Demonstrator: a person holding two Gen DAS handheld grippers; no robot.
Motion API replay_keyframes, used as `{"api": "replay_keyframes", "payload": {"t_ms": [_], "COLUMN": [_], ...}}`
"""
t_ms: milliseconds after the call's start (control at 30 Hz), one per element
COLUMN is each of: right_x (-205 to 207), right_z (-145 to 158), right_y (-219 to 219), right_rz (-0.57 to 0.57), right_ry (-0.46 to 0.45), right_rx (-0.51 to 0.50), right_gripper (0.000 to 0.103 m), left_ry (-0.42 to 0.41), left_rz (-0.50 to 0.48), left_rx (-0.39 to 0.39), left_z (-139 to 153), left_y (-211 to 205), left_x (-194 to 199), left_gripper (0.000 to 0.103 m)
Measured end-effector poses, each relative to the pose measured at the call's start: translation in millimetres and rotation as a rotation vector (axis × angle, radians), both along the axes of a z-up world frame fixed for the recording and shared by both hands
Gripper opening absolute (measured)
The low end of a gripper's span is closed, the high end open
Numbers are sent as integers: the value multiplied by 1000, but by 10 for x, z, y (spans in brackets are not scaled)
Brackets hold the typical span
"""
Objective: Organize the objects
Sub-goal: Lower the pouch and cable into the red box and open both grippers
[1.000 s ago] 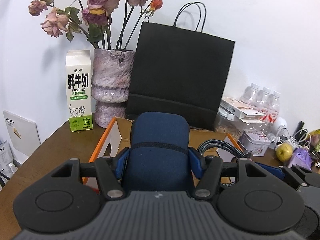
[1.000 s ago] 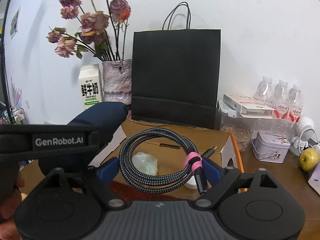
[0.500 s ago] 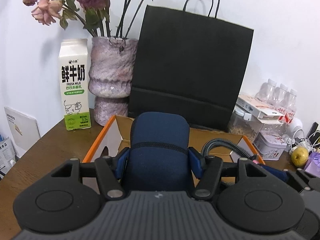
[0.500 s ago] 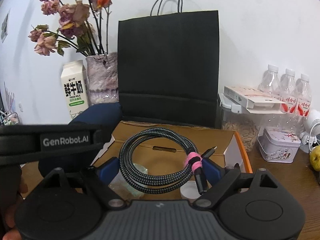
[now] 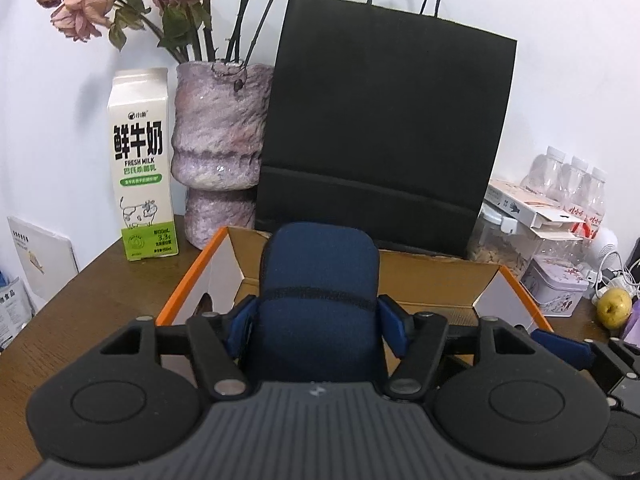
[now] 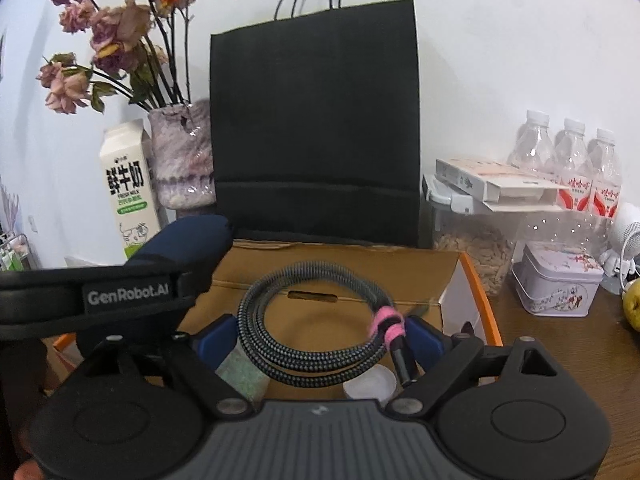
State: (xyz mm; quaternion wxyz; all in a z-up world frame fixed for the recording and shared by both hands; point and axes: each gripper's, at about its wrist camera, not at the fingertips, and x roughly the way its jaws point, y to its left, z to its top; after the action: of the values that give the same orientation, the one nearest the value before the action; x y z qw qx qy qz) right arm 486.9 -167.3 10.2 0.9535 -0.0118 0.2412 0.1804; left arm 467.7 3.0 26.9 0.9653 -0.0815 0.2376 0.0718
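Left gripper point(image 5: 318, 320) over the box point(image 5: 436, 280), jaws opening with the blue pouch point(image 5: 318, 280) between them; the pads sit at the pouch's sides with a sliver of gap showing on the right pad, so the clamp looks slack. Pouch points forward over the box's left half, and shows in the right view as a dark blue bulk point(image 6: 188, 240) at left above the box edge. Right gripper point(image 6: 320, 340) holds the coiled cable point(image 6: 304, 332), jaws wide apart and opening slightly, pads against the coil's left and right sides; coil bound by a pink tie point(image 6: 386, 322), plug end at the right pad. Coil hangs over the box interior; below it a pale green item point(image 6: 240, 372) and a white round thing point(image 6: 368, 384), can't tell what either is. Behind the box: black bag point(image 5: 384, 132), vase point(image 5: 218, 148) with dried roses, milk carton point(image 5: 142, 164). Right side: clear jar point(image 6: 472, 240) with a flat carton on top, tin point(image 6: 556, 284), three bottles point(image 6: 568, 160), yellow-green fruit point(image 5: 614, 306). All on a brown table point(image 5: 80, 300).
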Motion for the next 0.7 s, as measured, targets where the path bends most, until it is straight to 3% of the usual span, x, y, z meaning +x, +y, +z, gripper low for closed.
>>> {"api": "replay_keyframes", "payload": {"t_ms": [33,67,133,700], "right_x": [3,4,-4,-59], "right_z": [-5,-5,2,13], "right_y": [-3,-12,-30,-10], "right_rz": [-3,-6,-6,1], "right_ry": [0,1,-1,4], "right_rx": [-1,4,12,-25], "right_gripper": [96,103,103,103], "left_ry": [-12,-24,-61,-58], "left_rz": [8,20,49,40], "left_rx": [-4,-2,13,2], "left_z": [7,22,50,112], "left_y": [14,21,20,35], "left_x": [-17,-31,-80,-153], "left_gripper": [86,103,103,103]}}
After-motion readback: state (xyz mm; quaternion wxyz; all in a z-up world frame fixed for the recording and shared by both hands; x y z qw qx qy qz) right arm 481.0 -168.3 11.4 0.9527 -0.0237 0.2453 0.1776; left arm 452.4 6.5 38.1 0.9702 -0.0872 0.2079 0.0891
